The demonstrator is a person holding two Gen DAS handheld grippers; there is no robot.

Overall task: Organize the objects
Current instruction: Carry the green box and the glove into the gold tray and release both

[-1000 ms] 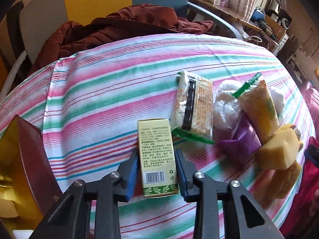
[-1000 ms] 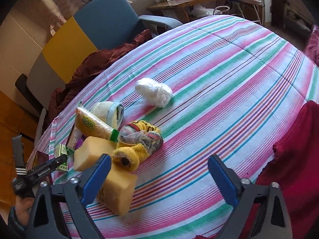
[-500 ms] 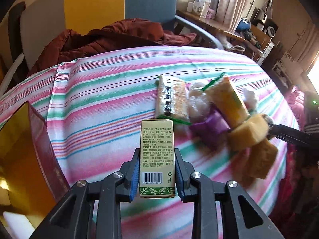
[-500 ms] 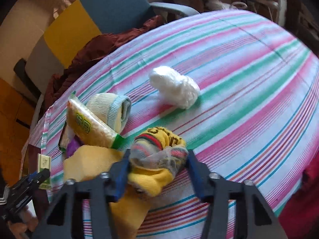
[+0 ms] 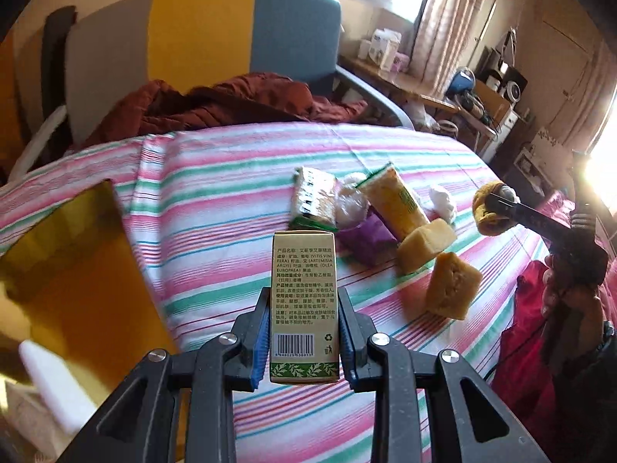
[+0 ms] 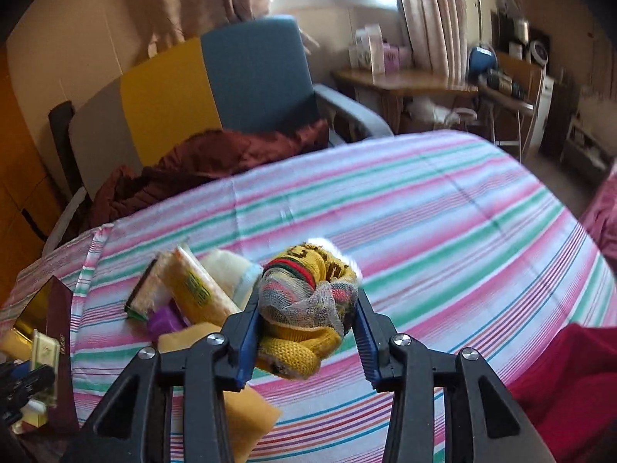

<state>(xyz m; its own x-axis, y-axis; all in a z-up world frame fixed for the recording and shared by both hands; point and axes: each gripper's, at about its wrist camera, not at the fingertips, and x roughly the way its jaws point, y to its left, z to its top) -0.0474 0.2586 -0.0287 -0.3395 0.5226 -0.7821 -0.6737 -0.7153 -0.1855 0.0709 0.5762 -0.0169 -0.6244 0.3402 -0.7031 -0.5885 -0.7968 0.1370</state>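
My left gripper (image 5: 304,341) is shut on a small green carton (image 5: 304,301) and holds it above the striped tablecloth (image 5: 216,208), beside a gold-lined box (image 5: 73,270) at the left. My right gripper (image 6: 306,337) is shut on a yellow knitted sock bundle (image 6: 308,308) wrapped in netting, lifted off the table; it also shows in the left wrist view (image 5: 489,208). On the cloth lie a cracker pack (image 5: 312,196), a yellow snack bag (image 5: 397,204), a purple pouch (image 5: 366,239) and two yellow sponges (image 5: 451,285).
A white wad (image 5: 441,200) lies past the snack bag. A rolled pale sock (image 6: 235,270) lies behind the pile. A maroon jacket (image 5: 231,100) lies on the chair (image 6: 246,69) beyond the table. A red garment (image 6: 570,378) is at the near right edge.
The left gripper has lifted the carton and drawn it back toward the gold box. The right gripper came in over the pile, closed on the sock bundle and raised it.
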